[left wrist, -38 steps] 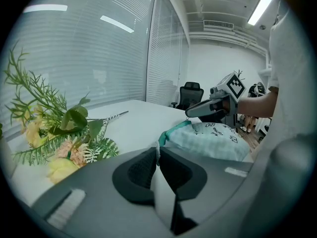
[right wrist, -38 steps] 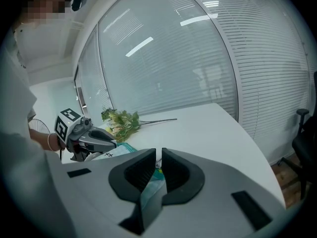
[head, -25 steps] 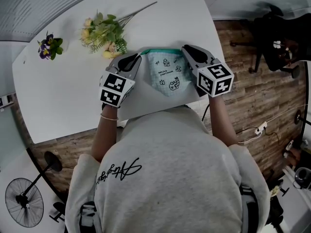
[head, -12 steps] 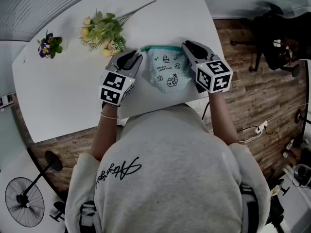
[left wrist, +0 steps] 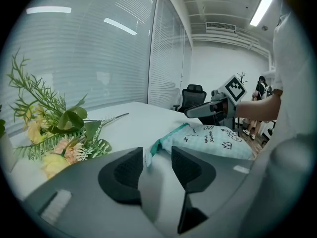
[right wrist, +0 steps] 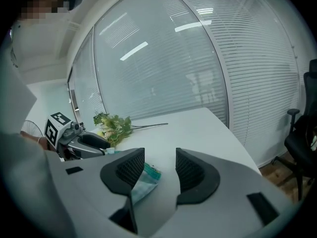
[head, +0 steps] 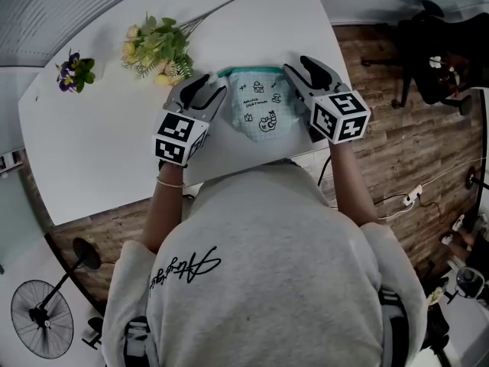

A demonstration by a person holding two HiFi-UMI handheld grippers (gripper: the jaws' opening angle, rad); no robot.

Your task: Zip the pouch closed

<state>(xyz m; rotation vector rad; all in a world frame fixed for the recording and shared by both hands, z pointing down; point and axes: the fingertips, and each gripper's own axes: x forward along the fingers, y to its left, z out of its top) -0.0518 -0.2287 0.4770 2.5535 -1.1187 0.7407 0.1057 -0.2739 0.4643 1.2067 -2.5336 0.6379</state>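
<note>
While the pouch (head: 260,117) lies flat on the white table (head: 107,155), near the edge closest to the person, a gripper sits at each end of its teal zip edge (head: 248,70). Left gripper (head: 206,89): jaws have just been opening & now stand apart. In the left gripper view the pouch's teal corner pokes into the gap btwn the pads (left wrist: 124,175), w/ neither pad pressing on it. Right gripper (head: 304,67): same story, jaws have just been opening & are spread. In the right gripper view the pouch's other corner shows low in the gap, just beside one pad, not pinched. Zip edge runs along the pouch's far side; printed face is up, w/ small black doodles. Can't tell if the zip is fully shut. Beyond the left gripper a flower bunch (head: 157,48), yellow & pink w/ green leaves, lies on the table. Further left sits a small purple sprig (head: 74,73), well apart from the pouch
</note>
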